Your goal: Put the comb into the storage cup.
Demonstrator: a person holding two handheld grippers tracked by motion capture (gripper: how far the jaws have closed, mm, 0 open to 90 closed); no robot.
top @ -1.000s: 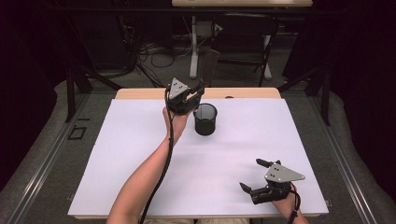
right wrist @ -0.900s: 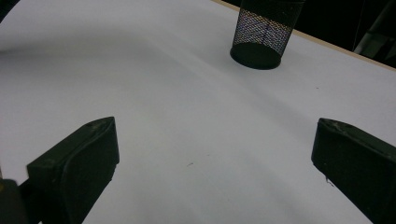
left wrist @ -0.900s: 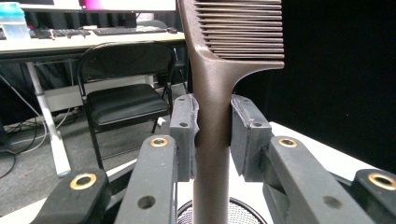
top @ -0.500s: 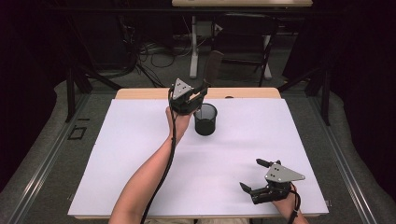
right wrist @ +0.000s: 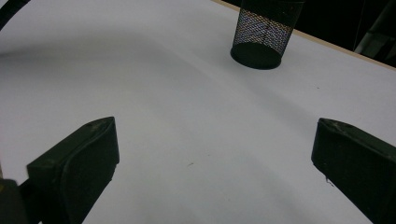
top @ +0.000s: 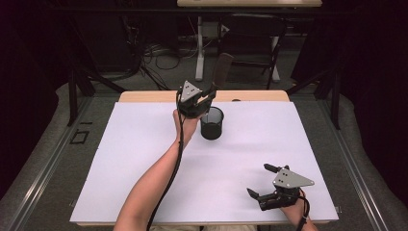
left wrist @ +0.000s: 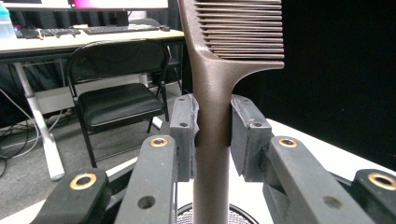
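My left gripper [top: 208,95] is shut on the handle of a brown comb [top: 222,68] and holds it upright, teeth end up, just above the left rim of a black mesh cup [top: 212,125]. In the left gripper view the pads [left wrist: 183,135] clamp the comb's handle [left wrist: 211,116] from both sides, and the cup's rim [left wrist: 183,214] shows below it. My right gripper [top: 258,180] rests on the white table sheet [top: 144,144] near the front right, open, nothing between its jaws. The right gripper [right wrist: 215,154] looks across the bare sheet at the mesh cup [right wrist: 263,35].
The table's wooden back edge [top: 144,96] shows behind the white sheet. Beyond it stand a black folding chair [left wrist: 116,98], desk legs [top: 199,48] and loose cables [top: 154,57] on the floor. Dark curtains close off both sides.
The left gripper with the comb has drifted slightly to the right, closer over the cup. The right gripper has not moved.
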